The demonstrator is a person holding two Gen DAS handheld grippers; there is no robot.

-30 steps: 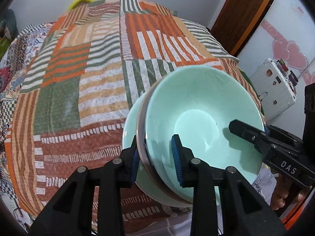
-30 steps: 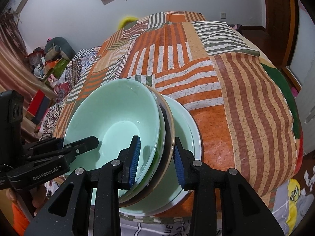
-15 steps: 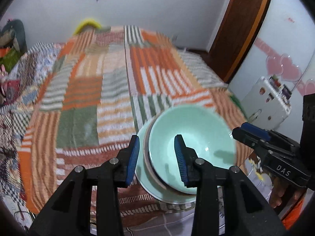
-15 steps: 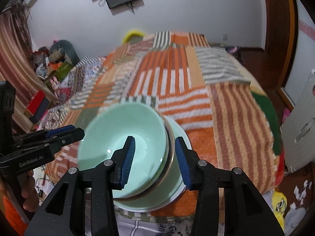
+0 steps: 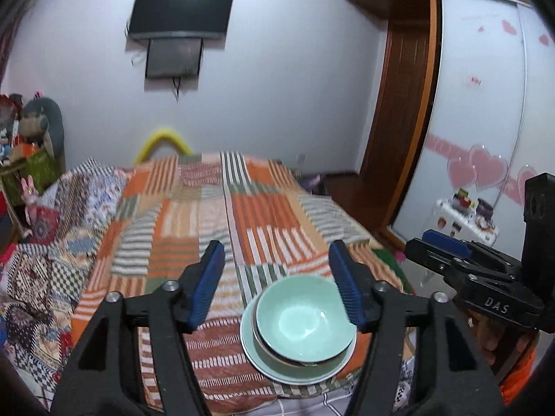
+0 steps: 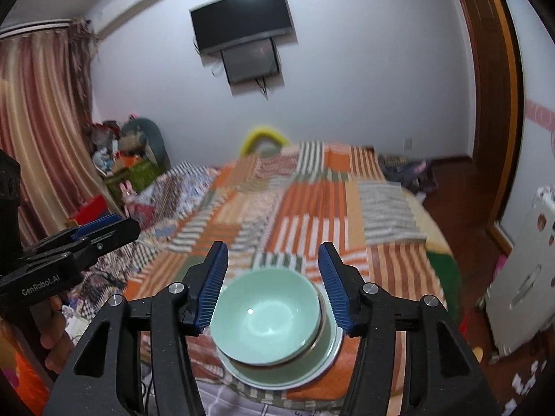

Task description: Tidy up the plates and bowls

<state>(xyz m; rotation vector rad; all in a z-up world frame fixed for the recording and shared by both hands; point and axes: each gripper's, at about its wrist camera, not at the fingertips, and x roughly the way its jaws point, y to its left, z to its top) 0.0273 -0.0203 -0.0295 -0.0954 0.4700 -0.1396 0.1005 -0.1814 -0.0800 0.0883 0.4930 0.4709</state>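
stacked already: green bowl (image 5: 305,315) nested on plate (image 5: 263,357) at six o'clock on bedspread (image 5: 263,222). left gripper (image 5: 277,284) and right gripper (image 6: 272,284) both empty, jaws opening, clear above stack. seemingly nothing left to sort.

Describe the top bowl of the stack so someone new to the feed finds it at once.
Start at the bed with the orange, green and white striped patchwork blanket and go to its near edge. There a pale green plate carries a stack. The mint green bowl sits on top, deep and empty, nested in a brown-rimmed dish that shows only at its edge.
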